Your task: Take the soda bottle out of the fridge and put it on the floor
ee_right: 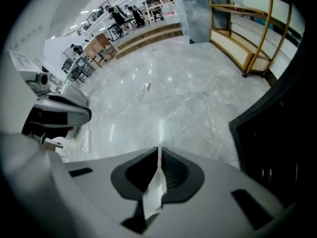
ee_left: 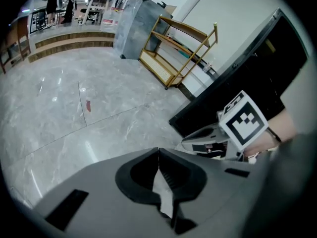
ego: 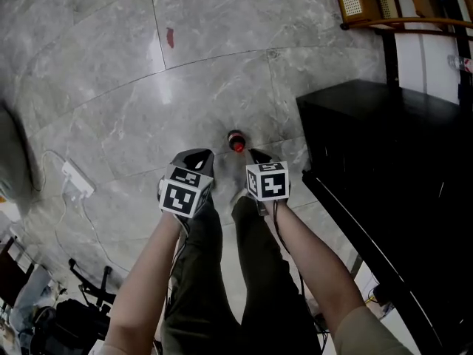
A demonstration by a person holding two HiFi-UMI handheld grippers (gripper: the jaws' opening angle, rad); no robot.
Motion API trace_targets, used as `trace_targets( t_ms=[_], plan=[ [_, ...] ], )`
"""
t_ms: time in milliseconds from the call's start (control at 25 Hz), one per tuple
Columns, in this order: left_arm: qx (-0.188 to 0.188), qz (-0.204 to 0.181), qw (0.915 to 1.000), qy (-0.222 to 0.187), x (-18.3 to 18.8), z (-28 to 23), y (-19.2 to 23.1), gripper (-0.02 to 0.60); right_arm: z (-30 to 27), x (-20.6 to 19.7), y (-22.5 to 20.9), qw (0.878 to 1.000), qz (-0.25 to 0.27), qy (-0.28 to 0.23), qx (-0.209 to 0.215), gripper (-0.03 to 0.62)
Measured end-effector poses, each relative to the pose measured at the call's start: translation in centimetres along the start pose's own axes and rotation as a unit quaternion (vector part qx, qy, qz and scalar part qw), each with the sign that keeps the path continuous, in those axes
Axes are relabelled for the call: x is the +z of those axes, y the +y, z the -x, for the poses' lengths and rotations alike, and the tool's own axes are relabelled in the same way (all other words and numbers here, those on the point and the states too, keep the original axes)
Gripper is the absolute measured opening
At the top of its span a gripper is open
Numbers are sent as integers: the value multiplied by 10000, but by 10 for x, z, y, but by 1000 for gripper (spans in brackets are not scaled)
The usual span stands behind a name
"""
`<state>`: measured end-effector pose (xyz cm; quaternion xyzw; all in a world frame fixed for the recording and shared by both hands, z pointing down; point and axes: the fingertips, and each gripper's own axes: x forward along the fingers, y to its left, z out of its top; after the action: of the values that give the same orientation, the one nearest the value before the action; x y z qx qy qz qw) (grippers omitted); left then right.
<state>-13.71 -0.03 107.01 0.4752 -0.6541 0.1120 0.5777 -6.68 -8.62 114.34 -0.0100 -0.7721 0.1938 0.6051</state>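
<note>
The soda bottle (ego: 236,140) stands upright on the grey marble floor, seen from above as a dark body with a red cap. My left gripper (ego: 198,155) hovers just to its near left, jaws shut with nothing between them. My right gripper (ego: 259,156) is just to the bottle's near right, also shut and empty. In the left gripper view the jaws (ee_left: 158,151) meet tip to tip, and the right gripper (ee_left: 213,144) shows beside them. In the right gripper view the jaws (ee_right: 158,150) are closed over bare floor. The bottle touches neither gripper.
A black fridge-like cabinet (ego: 384,161) fills the right side. A wooden shelf (ego: 369,6) stands at the far right. A white power strip (ego: 77,177) with its cable lies to the left. The person's legs (ego: 222,272) are below the grippers.
</note>
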Motion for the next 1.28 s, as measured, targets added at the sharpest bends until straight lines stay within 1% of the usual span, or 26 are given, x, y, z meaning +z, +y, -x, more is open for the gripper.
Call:
trace_targets(
  t_ms=[120, 240, 320, 440, 600, 720, 880, 1000, 1080, 1200, 1280],
  plan=[
    [53, -12, 9998, -212, 23, 29, -11, 8, 46, 23, 17, 9979, 488, -416, 40, 8],
    [98, -140, 9985, -527, 50, 63, -27, 8, 99, 49, 36, 9933, 726, -889, 131, 5],
    [159, -270, 9956, -884, 72, 90, -38, 8, 137, 66, 46, 9897, 731, -1216, 177, 2],
    [216, -467, 9884, -1426, 109, 136, -56, 8, 194, 93, 60, 9828, 600, -1726, 256, -2],
    [318, -734, 9789, -1883, 146, 200, -79, 8, 271, 125, 78, 9702, 521, -2350, 276, -3],
    [356, -858, 9760, -1971, 166, 244, -97, 8, 330, 146, 89, 9602, 576, -2725, 180, -3],
    [230, -1097, 9706, -2129, 188, 299, -132, 8, 408, 169, 103, 9481, 655, -3109, 106, -3],
    [211, -1201, 9662, -2274, 204, 337, -155, 8, 466, 184, 116, 9356, 781, -3441, 105, -3],
    [268, -1269, 9627, -2376, 214, 364, -166, 8, 503, 195, 125, 9267, 896, -3649, 71, -3],
    [491, -1563, 9546, -2489, 226, 408, -183, 6, 559, 208, 143, 9136, 1074, -3921, 36, -5],
    [579, -1716, 9462, -2683, 237, 441, -196, 6, 597, 215, 157, 9041, 1195, -4102, 35, -5]
  ],
)
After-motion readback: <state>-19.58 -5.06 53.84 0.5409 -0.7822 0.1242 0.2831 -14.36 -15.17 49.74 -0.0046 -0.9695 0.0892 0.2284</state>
